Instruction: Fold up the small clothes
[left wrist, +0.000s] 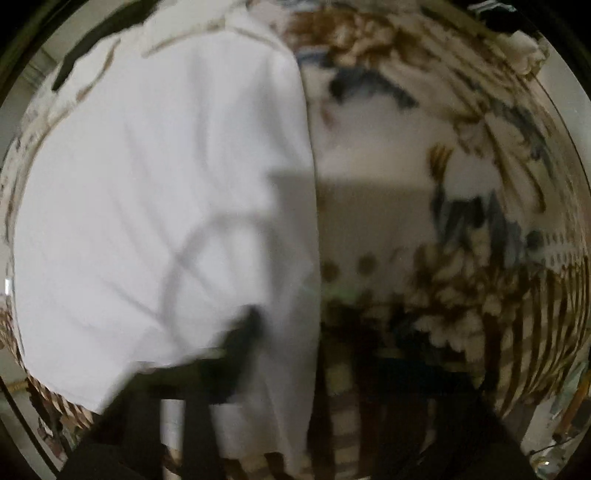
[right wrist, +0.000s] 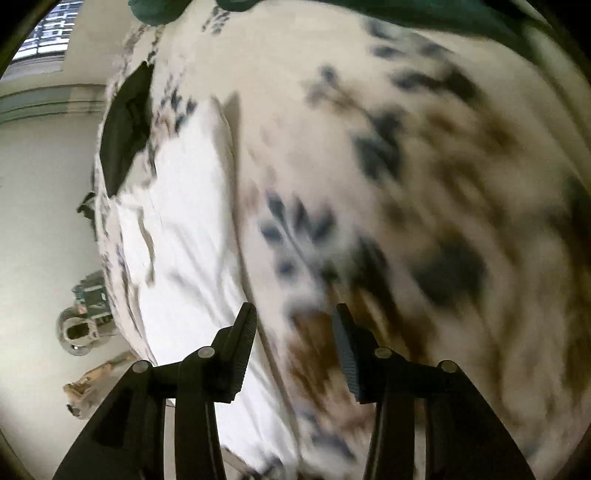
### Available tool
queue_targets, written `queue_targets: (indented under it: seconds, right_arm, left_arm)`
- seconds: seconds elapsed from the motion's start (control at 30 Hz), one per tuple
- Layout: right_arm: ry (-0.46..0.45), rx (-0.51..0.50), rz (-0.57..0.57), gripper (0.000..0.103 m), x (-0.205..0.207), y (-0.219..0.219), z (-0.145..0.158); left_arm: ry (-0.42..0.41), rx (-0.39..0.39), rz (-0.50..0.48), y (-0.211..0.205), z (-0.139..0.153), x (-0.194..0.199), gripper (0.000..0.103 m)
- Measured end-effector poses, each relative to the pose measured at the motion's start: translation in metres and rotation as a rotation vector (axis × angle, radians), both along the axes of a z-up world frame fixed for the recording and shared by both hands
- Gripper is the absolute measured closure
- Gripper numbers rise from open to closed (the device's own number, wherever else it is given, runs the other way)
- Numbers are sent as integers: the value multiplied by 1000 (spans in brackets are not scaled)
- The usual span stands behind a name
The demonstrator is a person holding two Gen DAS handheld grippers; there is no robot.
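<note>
A white garment (left wrist: pixel 166 192) fills the left half of the left wrist view, lying on a floral bedspread (left wrist: pixel 461 184). Its cloth drapes over the left finger (left wrist: pixel 240 347) of my left gripper (left wrist: pixel 280 362); the fingertips are mostly hidden and blurred, so the grip is unclear. In the right wrist view the same white garment (right wrist: pixel 184 258) lies at the left on the bedspread (right wrist: pixel 406 184). My right gripper (right wrist: pixel 295 332) is open and empty, its fingers (right wrist: pixel 243 332) hovering over the garment's right edge.
A black cloth (right wrist: pixel 125 129) lies on the bedspread beyond the white garment. A dark green garment (right wrist: pixel 406 11) sits at the far edge. The floor (right wrist: pixel 37 221) to the left holds a glass jar (right wrist: pixel 77 332) and a boxed item.
</note>
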State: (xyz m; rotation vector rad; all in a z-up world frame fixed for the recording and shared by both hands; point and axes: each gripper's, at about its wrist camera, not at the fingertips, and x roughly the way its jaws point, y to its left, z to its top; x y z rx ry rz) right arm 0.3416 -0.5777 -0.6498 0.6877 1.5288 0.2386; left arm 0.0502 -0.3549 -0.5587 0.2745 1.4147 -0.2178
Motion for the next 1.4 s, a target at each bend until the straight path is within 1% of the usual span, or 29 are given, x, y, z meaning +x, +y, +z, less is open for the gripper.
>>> queue_targets:
  seconds: [0.03, 0.07, 0.1, 0.13, 0.17, 0.23, 0.27, 0.3, 0.33, 0.37, 0.5, 0.57, 0.63, 0.7, 0.77, 0.87, 0.93, 1.03, 1.07, 1.13, 1.17, 1.3, 1.4]
  right_arm:
    - [-4, 29, -7, 58, 21, 5, -9]
    - [-6, 42, -16, 58, 35, 8, -16]
    - [-6, 47, -29, 58, 50, 12, -23]
    - [1, 60, -41, 53, 68, 17, -32]
    - [-1, 76, -53, 51, 80, 21, -37]
    - [-12, 111, -72, 51, 99, 32, -47]
    - [-20, 118, -77, 51, 103, 37, -49]
    - [-28, 111, -80, 54, 105, 41, -49]
    - [-46, 88, -78, 78, 106, 47, -44]
    - [-51, 72, -59, 99, 107, 52, -40]
    - [-94, -11, -3, 99, 107, 67, -4]
    - [-110, -45, 25, 99, 109, 78, 20]
    - [-132, -73, 55, 99, 112, 91, 45]
    - [-159, -93, 85, 99, 112, 111, 72]
    - [-183, -113, 116, 99, 117, 141, 98]
    - [-199, -134, 151, 99, 125, 191, 126]
    - [-210, -166, 191, 99, 130, 233, 137]
    - [-215, -213, 236, 99, 141, 306, 137]
    - [-212, -234, 249, 99, 147, 336, 133]
    - [-208, -273, 268, 99, 155, 376, 124]
    - [-209, -313, 284, 99, 160, 404, 118]
    - [-205, -422, 319, 99, 173, 472, 92]
    - [-194, -467, 333, 99, 183, 506, 71]
  left_arm:
    - [-18, -6, 10, 2, 4, 3, 100]
    - [-37, -12, 27, 6, 8, 5, 102]
    - [-52, -22, 39, 9, 12, 8, 103]
    - [-70, -35, 59, 15, 17, 12, 103]
    - [-79, -44, 73, 20, 20, 14, 103]
    - [-96, -57, 94, 30, 28, 17, 103]
    - [-99, -64, 102, 36, 32, 17, 103]
    - [-103, -73, 114, 39, 37, 17, 103]
    - [-111, -86, 126, 47, 44, 17, 103]
    - [-118, -91, 130, 47, 47, 15, 103]
    - [-152, -127, 168, 77, 76, 3, 103]
    - [-171, -143, 202, 93, 91, 3, 103]
    - [-181, -162, 256, 118, 107, -3, 103]
    - [-187, -183, 330, 152, 121, -6, 103]
    - [-193, -196, 395, 179, 127, -11, 103]
    - [-203, -206, 494, 231, 135, -16, 103]
    - [-213, -205, 547, 264, 135, -15, 103]
    - [-206, -218, 615, 310, 125, -17, 103]
    - [-204, -223, 634, 323, 120, -16, 103]
    - [-200, -238, 688, 353, 108, -14, 103]
    - [-196, -247, 709, 367, 102, -13, 103]
    - [-178, -273, 784, 419, 74, -6, 103]
    - [-156, -286, 807, 442, 59, -2, 103]
